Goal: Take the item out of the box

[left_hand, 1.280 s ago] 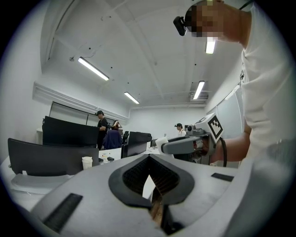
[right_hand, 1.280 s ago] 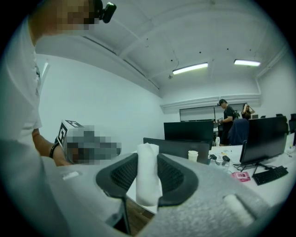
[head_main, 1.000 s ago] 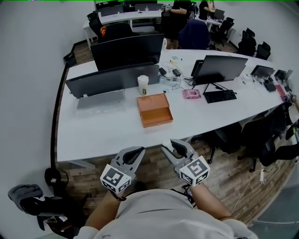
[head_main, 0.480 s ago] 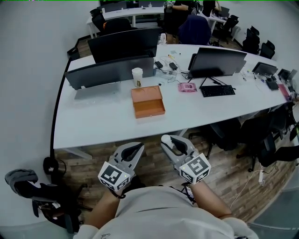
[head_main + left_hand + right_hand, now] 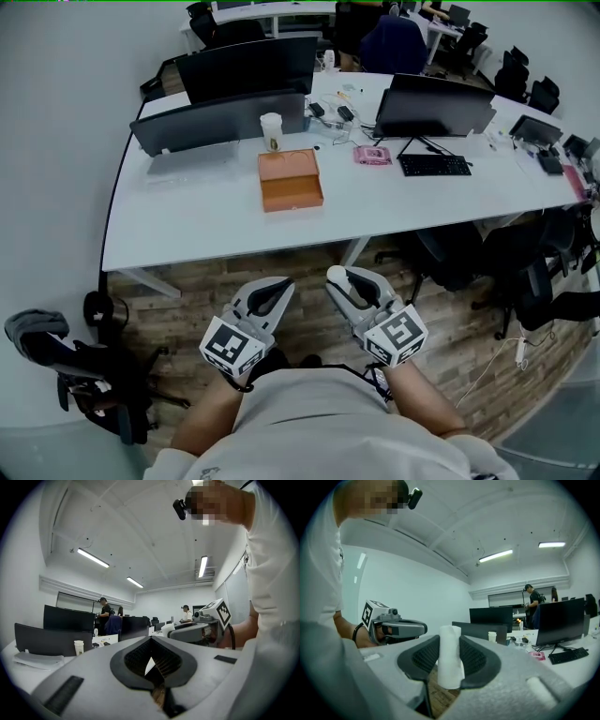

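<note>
Orange box (image 5: pixel 291 180) is sitting on the long white table (image 5: pixel 216 225), just in front of a paper cup (image 5: pixel 271 131). From the head view its top is showing flat orange with a low rim, and I cannot tell whether anything is lying inside.

The item, a white roll (image 5: pixel 450 660), is standing upright between the jaws of the right gripper (image 5: pixel 345 284), which is clamping it from both sides with the jaws spread fairly wide. The roll is well apart from the box, out over the wooden floor (image 5: pixel 187 309) on the near side of the table edge.

The left gripper (image 5: pixel 277 291) is hanging beside the right one, its jaws drawn together with nothing between them.

Behind the box, two dark monitors (image 5: pixel 217 124) are lining the table, and a third one (image 5: pixel 433 105) is standing to the right with a keyboard (image 5: pixel 433 165) and a small pink thing (image 5: pixel 372 155) before it. Dark office chairs (image 5: pixel 450 258) are crowding the table's right end, and another chair (image 5: pixel 94 375) is sitting at the lower left.
</note>
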Motion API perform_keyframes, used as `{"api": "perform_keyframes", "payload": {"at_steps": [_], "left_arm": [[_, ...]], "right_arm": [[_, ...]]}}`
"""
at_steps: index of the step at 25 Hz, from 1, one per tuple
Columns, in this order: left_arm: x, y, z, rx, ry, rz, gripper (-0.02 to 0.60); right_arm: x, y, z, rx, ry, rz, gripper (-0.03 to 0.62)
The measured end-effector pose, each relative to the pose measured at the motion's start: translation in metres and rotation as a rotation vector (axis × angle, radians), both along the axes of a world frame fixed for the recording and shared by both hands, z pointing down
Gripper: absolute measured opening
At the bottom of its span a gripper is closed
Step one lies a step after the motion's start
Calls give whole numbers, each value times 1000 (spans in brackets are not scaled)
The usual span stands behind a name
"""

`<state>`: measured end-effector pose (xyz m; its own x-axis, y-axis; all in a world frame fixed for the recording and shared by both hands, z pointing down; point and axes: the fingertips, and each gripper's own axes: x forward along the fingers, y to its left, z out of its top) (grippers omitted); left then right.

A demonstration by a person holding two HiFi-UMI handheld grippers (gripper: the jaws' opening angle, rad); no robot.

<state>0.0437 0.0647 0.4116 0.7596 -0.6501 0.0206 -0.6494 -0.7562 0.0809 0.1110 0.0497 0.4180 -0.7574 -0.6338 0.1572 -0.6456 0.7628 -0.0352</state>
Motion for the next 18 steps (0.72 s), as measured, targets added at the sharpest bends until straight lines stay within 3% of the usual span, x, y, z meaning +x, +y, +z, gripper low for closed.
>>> {"api": "perform_keyframes", "payload": {"at_steps": [18], "left_arm": [[17, 34, -18, 21, 4, -1, -2]], "right_arm": [[10, 35, -16, 29, -18, -4, 129]]}}
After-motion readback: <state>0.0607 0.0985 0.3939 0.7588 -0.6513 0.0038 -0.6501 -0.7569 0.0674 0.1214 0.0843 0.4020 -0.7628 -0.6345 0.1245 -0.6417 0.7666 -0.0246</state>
